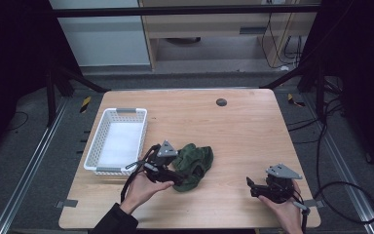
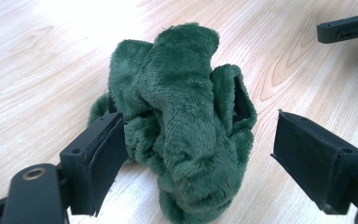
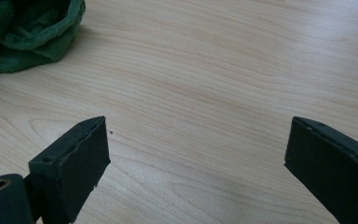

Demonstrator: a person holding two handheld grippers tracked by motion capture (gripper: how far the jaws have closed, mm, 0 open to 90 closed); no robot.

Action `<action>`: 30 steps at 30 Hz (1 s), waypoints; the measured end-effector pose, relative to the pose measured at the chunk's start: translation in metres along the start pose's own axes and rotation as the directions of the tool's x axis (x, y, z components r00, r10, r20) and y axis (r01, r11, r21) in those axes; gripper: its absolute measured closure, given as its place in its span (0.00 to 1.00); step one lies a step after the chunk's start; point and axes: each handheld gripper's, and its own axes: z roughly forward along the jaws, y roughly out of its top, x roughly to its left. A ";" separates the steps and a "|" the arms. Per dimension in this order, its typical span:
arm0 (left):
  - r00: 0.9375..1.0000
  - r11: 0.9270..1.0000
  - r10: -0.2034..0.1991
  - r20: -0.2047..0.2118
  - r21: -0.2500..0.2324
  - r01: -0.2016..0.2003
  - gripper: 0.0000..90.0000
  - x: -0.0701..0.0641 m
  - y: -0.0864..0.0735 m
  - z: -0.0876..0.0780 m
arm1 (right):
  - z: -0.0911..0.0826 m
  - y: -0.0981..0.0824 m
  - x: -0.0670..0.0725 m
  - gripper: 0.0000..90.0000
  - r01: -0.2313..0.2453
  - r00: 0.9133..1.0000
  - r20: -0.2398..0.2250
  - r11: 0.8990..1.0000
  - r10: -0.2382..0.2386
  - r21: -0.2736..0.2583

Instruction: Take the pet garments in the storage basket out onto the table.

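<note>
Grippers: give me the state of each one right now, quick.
Left gripper: open, straddling the green plush cloth, not clamped on it.
Right gripper: open, holding nothing, over bare table.

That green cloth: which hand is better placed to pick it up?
Left. The left gripper has its open jaws on either side of the cloth. The right gripper is open over bare table, with the cloth well off to its side.
</note>
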 end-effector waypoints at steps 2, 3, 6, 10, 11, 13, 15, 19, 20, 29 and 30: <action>1.000 1.000 0.001 -0.007 -0.012 -0.001 0.18 0.000 -0.002 -0.004 | 0.000 0.000 0.000 0.07 0.000 1.000 0.005 1.000 0.000 -0.001; 1.000 1.000 -0.002 -0.009 -0.022 0.002 0.18 0.000 -0.004 -0.007 | 0.000 0.000 0.000 0.07 -0.002 1.000 0.005 1.000 0.002 -0.002; 1.000 0.999 -0.009 -0.021 -0.047 0.008 0.18 0.002 -0.010 -0.015 | -0.002 0.000 -0.001 0.07 -0.008 1.000 0.007 1.000 0.008 -0.007; 0.998 0.996 -0.038 -0.044 -0.088 0.034 0.19 0.006 -0.021 -0.026 | -0.002 0.000 -0.001 0.07 -0.005 1.000 0.010 1.000 0.005 -0.009; 0.998 0.995 -0.043 -0.050 -0.094 0.038 0.19 0.007 -0.024 -0.029 | -0.002 0.000 -0.001 0.07 -0.005 1.000 0.010 1.000 0.005 -0.010; 0.997 0.993 -0.053 -0.057 -0.105 0.047 0.19 0.009 -0.028 -0.034 | -0.002 0.000 -0.001 0.07 -0.005 1.000 0.012 1.000 0.005 -0.010; 0.996 0.991 -0.063 -0.069 -0.121 0.054 0.19 0.011 -0.033 -0.038 | -0.002 0.000 -0.001 0.07 -0.003 1.000 0.013 1.000 0.003 -0.011; 0.991 0.985 -0.093 -0.093 -0.157 0.078 0.20 0.014 -0.043 -0.048 | -0.003 0.000 -0.001 0.07 -0.003 1.000 0.013 1.000 0.003 -0.012; 0.990 0.983 -0.102 -0.096 -0.164 0.085 0.20 0.015 -0.046 -0.050 | -0.004 0.000 0.000 0.07 -0.011 1.000 0.007 1.000 0.011 -0.013; 0.977 0.971 -0.164 -0.137 -0.196 0.136 0.21 0.027 -0.074 -0.068 | -0.006 -0.001 -0.001 0.07 -0.011 1.000 0.013 1.000 0.011 -0.021; 0.975 0.970 -0.169 -0.141 -0.199 0.140 0.21 0.027 -0.076 -0.069 | -0.006 -0.001 0.000 0.07 -0.011 1.000 0.014 1.000 0.011 -0.020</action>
